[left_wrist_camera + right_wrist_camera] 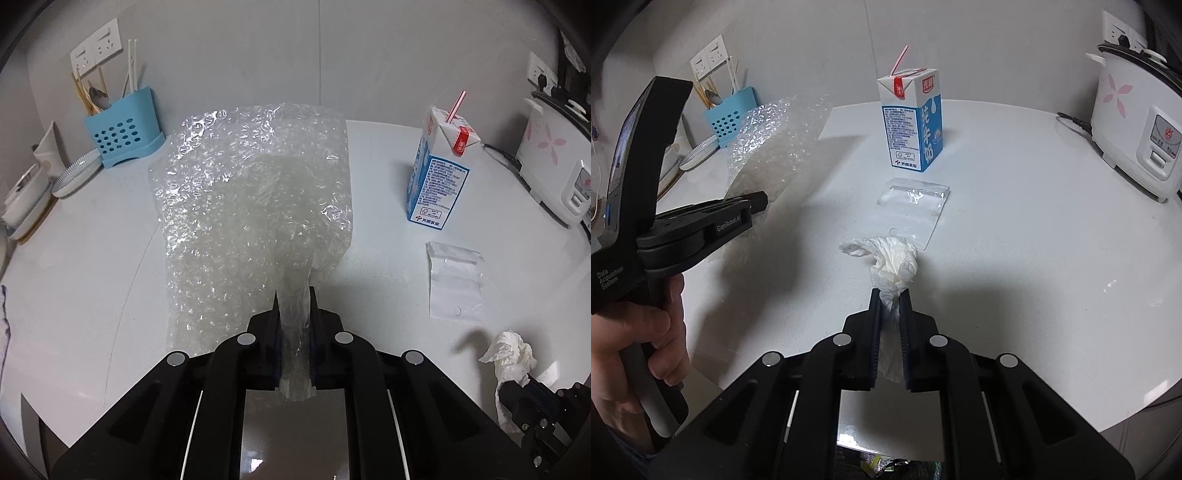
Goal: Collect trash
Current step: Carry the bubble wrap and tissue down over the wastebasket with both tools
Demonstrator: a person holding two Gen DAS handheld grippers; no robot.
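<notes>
White table point(92, 266) curving into a corner, plain grey walls point(240, 55), double wall sockets point(96, 48) upper left, blue utensil caddy point(123, 129) beneath them, flowered white rice cooker point(1134, 122) plugged in far right, soft dim light

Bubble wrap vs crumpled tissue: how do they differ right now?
The bubble wrap is clear and spreads as a broad sheet; the crumpled tissue is opaque white and wadded into a small ball. The bubble wrap is pinched at a twisted corner by the left gripper, the crumpled tissue by the right gripper. Shared: each is clamped in shut jaws above the white counter.
</notes>
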